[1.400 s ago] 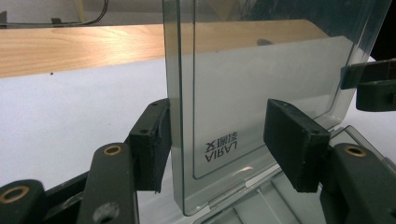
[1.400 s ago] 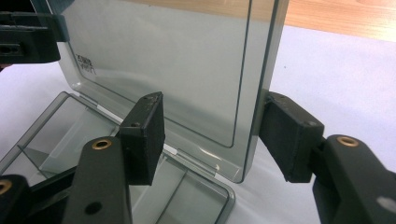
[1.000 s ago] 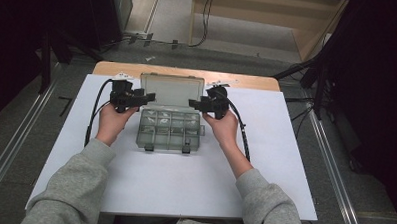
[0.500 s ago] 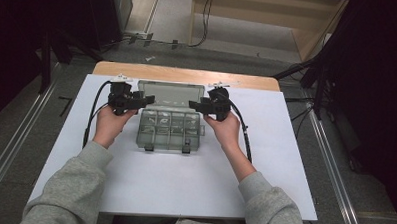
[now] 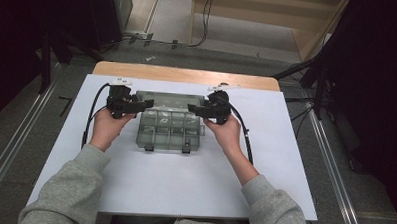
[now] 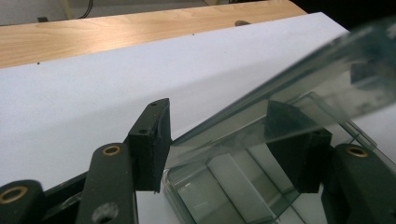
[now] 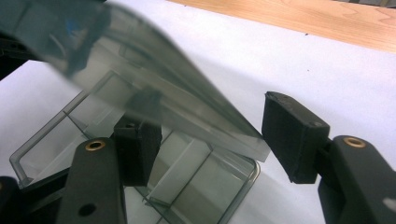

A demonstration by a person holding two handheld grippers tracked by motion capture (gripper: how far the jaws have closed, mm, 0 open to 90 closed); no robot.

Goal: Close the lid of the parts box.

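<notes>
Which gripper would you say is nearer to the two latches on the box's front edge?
Neither clearly: the left gripper and right gripper sit at the lid's far corners, away from the latches.

The compartment box [image 5: 170, 127] is showing as clear, glossy, smoke-tinted plastic; the jaws are looking matt black; the white sheet [image 5: 184, 181] is lying smooth and matt over the pale wood counter [image 5: 188, 75].
</notes>
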